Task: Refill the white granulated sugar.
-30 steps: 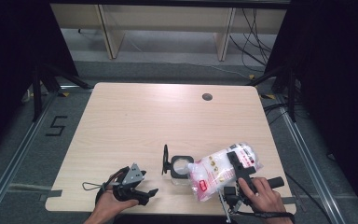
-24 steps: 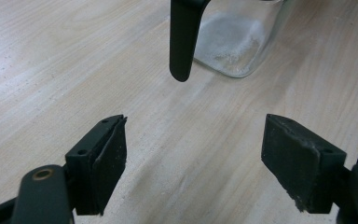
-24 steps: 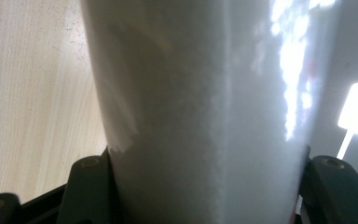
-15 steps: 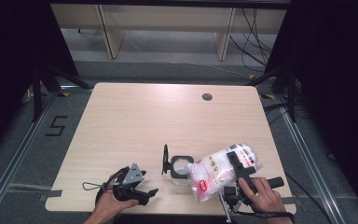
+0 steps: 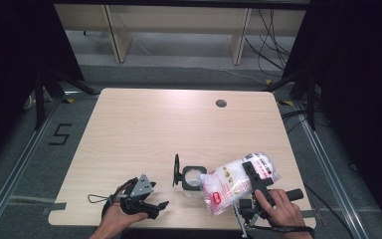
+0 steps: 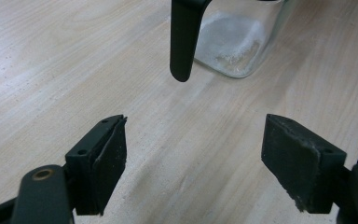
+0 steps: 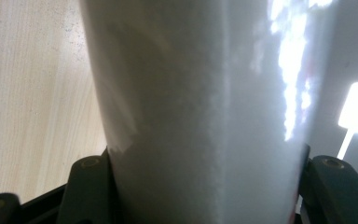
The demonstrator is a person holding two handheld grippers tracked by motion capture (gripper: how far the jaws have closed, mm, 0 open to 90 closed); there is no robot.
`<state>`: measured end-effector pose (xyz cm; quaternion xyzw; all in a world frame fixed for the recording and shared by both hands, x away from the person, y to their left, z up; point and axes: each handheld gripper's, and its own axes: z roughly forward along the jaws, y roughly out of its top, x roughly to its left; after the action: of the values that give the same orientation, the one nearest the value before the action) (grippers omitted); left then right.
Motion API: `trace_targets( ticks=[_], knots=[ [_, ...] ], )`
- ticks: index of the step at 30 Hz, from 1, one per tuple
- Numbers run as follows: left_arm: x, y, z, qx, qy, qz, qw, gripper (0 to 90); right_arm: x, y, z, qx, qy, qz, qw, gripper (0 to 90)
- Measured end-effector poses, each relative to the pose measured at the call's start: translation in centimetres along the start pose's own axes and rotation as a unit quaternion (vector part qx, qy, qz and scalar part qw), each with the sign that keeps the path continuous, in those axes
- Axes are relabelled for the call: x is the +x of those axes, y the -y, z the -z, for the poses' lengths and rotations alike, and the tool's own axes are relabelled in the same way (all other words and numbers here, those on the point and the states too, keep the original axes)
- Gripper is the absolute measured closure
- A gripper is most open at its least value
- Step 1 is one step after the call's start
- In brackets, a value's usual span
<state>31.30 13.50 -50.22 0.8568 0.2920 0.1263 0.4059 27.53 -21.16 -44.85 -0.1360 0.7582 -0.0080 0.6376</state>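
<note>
- Two grippers at the near edge of the table (image 5: 144, 124).
- Right gripper (image 5: 252, 175): jaws clamped across a bag of white powder (image 5: 231, 181), tipped over the jar, apparently for pouring.
- Glass jar (image 5: 191, 179): between the grippers, hinged lid (image 5: 176, 169) swung up, a little powder inside.
- Left gripper (image 5: 154, 206): jaws wide apart, holding nothing, pointed at the jar, probably ready to steady it.

**Pale bench in a dark-curtained bay**

A light wooden bench (image 5: 179, 129) with a round cable hole (image 5: 221, 103) fills mid-frame on grey carpet floor (image 5: 25, 169). Black curtains (image 5: 358, 74) flank both sides. Beige shelving legs (image 5: 110, 35) and loose cables (image 5: 271, 47) cross the top. A "5" (image 5: 59, 134) marks the floor at left.
</note>
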Motion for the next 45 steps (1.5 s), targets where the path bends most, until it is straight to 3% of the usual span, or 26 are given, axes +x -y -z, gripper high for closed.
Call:
trace_targets(
  ticks=[1, 2, 5, 6, 8, 9, 11, 12, 16, 20, 22, 23, 24, 25, 26, 27, 29, 30, 33, 34, 35, 37, 40, 41, 42, 45],
  knots=[
    [-0.01, 0.01, -0.01, 0.001, 0.003, 0.001, 1.0, 21.8, -0.03, -0.05, 0.14, 0.008, -0.002, -0.001, 1.0, 41.7],
    [0.01, 0.0, 0.0, 0.001, 0.002, -0.002, 1.0, 21.8, -0.33, -0.08, -0.02, -0.003, 0.001, 0.019, 0.9998, 41.8],
    [0.18, -0.06, 0.05, 0.001, -0.001, -0.016, 0.9999, 21.8, -0.32, -0.09, -0.03, -0.004, 0.001, 0.019, 0.9998, 41.8],
    [0.03, 0.01, 0.0, 0.001, 0.0, 0.0, 1.0, 21.8, -0.31, -0.1, -0.04, -0.004, 0.002, 0.02, 0.9998, 41.8],
    [0.03, 0.01, 0.01, 0.001, -0.001, 0.0, 1.0, 21.7, -0.3, -0.1, -0.04, -0.004, 0.002, 0.02, 0.9998, 41.8],
    [0.03, 0.0, 0.01, 0.001, 0.0, 0.0, 1.0, 21.8, -0.09, -0.08, 0.01, 0.002, -0.005, 0.007, 1.0, 41.7],
    [0.04, -0.01, 0.02, 0.001, -0.001, -0.002, 1.0, 21.8, -0.23, -0.08, 0.01, -0.001, -0.002, 0.015, 0.9999, 41.8],
    [0.17, -0.06, 0.05, 0.001, -0.001, -0.015, 0.9999, 21.8, -0.23, -0.08, 0.02, -0.001, -0.002, 0.016, 0.9999, 41.7],
    [0.03, 0.0, 0.01, 0.001, 0.0, 0.0, 1.0, 21.8, -0.09, -0.02, -0.01, -0.001, 0.004, 0.009, 1.0, 41.7],
    [0.04, 0.0, 0.02, 0.001, -0.002, -0.002, 1.0, 21.8, -0.18, -0.05, 0.1, 0.005, -0.003, 0.013, 0.9999, 41.7],
    [0.1, -0.04, 0.03, 0.001, 0.0, -0.009, 1.0, 21.8, 0.05, -0.06, 0.19, 0.01, 0.001, -0.002, 1.0, 41.7],
    [0.2, -0.07, 0.06, 0.002, -0.002, -0.017, 0.9999, 21.8, -0.53, -0.2, 0.09, -0.002, 0.005, 0.039, 0.9992, 41.8],
    [0.19, -0.07, 0.06, 0.002, -0.002, -0.016, 0.9999, 21.8, -0.17, -0.15, 0.19, 0.005, 0.003, 0.014, 0.9999, 41.8],
    [0.05, -0.01, 0.02, 0.001, 0.0, -0.003, 1.0, 21.8, -0.15, -0.18, 0.22, 0.006, 0.004, 0.013, 0.9999, 41.8],
    [0.02, 0.0, 0.0, 0.0, 0.001, -0.002, 1.0, 21.8, -0.28, -0.22, 0.15, 0.0, 0.009, 0.026, 0.9996, 41.8],
    [0.16, -0.06, 0.06, 0.002, 0.001, -0.016, 0.9999, 21.7, -0.49, -0.27, 0.21, 0.004, 0.005, 0.043, 0.9991, 41.7],
    [0.06, -0.05, -0.02, -0.003, 0.002, -0.01, 0.9999, 21.8, -0.38, -0.49, 0.27, 0.012, -0.002, 0.049, 0.9987, 41.8],
    [0.22, -0.08, 0.09, 0.005, -0.002, -0.019, 0.9998, 21.8, -0.3, -0.53, 0.21, 0.01, -0.005, 0.049, 0.9988, 41.8],
    [0.26, -0.08, 0.12, 0.005, -0.002, -0.02, 0.9998, 21.8, -0.16, -0.51, 0.12, 0.005, -0.006, 0.043, 0.999, 41.8],
    [0.05, 0.01, 0.02, 0.001, -0.001, 0.0, 1.0, 21.8, -0.09, -0.48, 0.22, 0.009, -0.004, 0.036, 0.9993, 41.8],
    [0.04, 0.0, 0.01, 0.001, 0.0, 0.0, 1.0, 21.8, -0.26, -0.5, 0.25, 0.007, -0.001, 0.041, 0.9992, 41.8],
    [0.2, -0.08, 0.07, 0.004, -0.002, -0.018, 0.9998, 21.7, -0.43, -0.5, 0.42, 0.012, -0.002, 0.037, 0.9992, 41.8],
    [0.16, -0.07, 0.07, 0.001, 0.0, -0.015, 0.9999, 21.8, -0.59, -0.44, 0.37, 0.01, -0.001, 0.044, 0.999, 41.8],
    [0.22, -0.08, 0.08, 0.003, -0.002, -0.018, 0.9998, 21.8, -0.43, -0.36, 0.34, 0.011, -0.003, 0.036, 0.9993, 41.8],
    [0.05, -0.01, 0.02, 0.0, 0.001, -0.002, 1.0, 21.8, -0.4, -0.34, 0.32, 0.011, -0.004, 0.034, 0.9993, 41.8],
    [0.04, -0.01, 0.01, 0.001, 0.0, -0.002, 1.0, 21.8, -0.52, -0.34, 0.32, 0.012, -0.003, 0.049, 0.9987, 41.7]
  ],
)
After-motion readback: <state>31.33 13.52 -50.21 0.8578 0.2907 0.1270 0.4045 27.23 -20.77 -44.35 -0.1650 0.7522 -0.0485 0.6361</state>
